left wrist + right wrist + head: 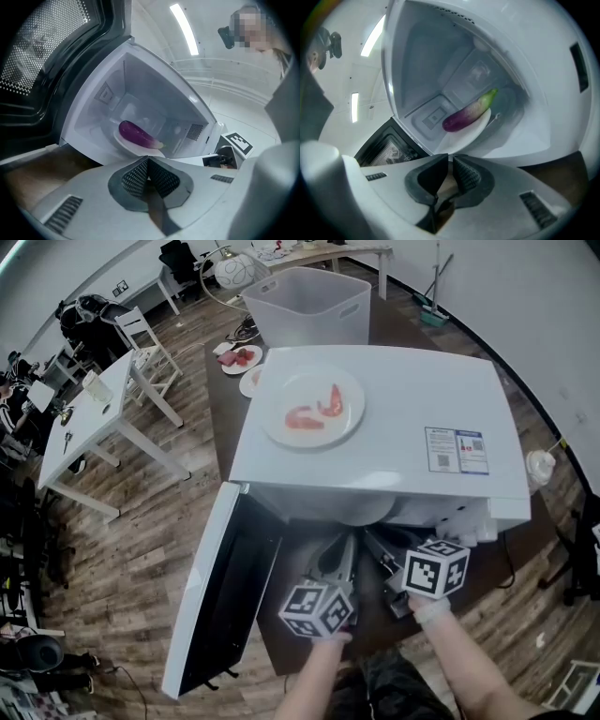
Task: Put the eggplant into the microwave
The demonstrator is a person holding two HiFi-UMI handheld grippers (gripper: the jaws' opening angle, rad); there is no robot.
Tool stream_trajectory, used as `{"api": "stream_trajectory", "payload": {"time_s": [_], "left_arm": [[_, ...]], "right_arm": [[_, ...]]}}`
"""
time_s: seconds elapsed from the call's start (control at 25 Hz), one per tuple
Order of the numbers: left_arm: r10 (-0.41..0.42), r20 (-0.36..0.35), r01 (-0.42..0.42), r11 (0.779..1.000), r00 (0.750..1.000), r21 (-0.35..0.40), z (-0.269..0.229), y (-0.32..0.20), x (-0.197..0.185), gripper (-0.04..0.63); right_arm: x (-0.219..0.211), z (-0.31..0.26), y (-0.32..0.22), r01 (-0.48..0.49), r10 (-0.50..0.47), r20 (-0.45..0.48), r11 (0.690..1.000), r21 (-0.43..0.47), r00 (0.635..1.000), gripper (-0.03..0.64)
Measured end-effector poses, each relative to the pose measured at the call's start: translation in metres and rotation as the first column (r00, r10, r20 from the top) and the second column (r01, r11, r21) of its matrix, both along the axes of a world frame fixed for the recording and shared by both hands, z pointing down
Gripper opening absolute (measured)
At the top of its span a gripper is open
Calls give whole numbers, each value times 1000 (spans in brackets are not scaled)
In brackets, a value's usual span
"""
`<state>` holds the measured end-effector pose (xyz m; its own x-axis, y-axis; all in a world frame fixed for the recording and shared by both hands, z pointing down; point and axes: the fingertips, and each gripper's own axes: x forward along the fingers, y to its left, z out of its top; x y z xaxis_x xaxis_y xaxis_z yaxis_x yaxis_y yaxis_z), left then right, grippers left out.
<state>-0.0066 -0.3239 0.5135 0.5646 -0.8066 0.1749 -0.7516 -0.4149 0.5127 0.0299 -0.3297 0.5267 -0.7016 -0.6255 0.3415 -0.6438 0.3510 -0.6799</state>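
- left claw pinched closed, empty; eggplant sits straight ahead of it on a plate inside the open microwave
- right claw barely cracked apart, nothing in it; eggplant's ahead of its tips too

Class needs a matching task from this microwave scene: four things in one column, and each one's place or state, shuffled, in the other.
Things:
1. eggplant
2. shrimp
3. microwave door
4. white bin

Place or state:
A. swung open
B. on top of the microwave
C. behind the microwave
D. inside the microwave

Pairs: 1-D; 2-B; 3-A; 4-C
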Motion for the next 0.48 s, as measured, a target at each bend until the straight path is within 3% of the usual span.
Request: {"api": "stream_trajectory", "payload": {"time_s": [0.28, 0.48], "left_arm": [[-1, -23, 0, 1000, 1000, -17, -1, -13, 0, 2], [7, -20, -8, 1000, 1000, -24, 1, -19, 2, 2]], "right_arm": [[6, 0, -4, -37, 37, 36, 999, -13, 999, 2], [5, -4, -4, -13, 13, 3, 1000, 21, 1000, 2]]}}
